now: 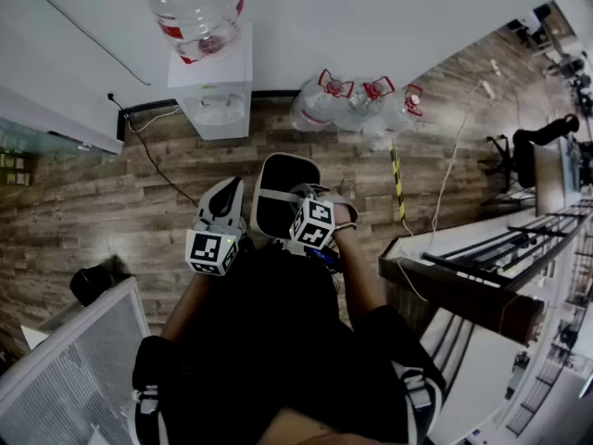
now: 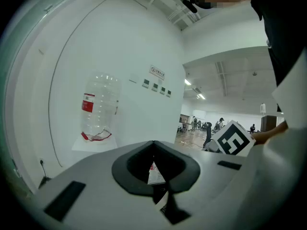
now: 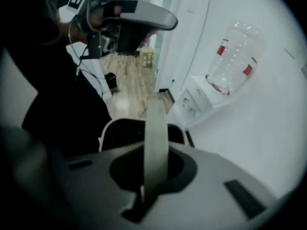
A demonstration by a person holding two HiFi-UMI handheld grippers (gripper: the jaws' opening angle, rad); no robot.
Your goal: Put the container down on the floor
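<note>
The right claw (image 3: 154,150) is clenched on the thin rim of the one container (image 1: 281,202). The container hangs under this claw, opening up, and the floor (image 1: 111,211) lies straight below. The left claw (image 1: 225,196), one of two, is closed on nothing, just left of the container.

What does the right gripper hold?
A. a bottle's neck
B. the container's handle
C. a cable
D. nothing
B: in the right gripper view, the right gripper has its jaws shut on the pale handle, and the container shows just beyond it.
</note>
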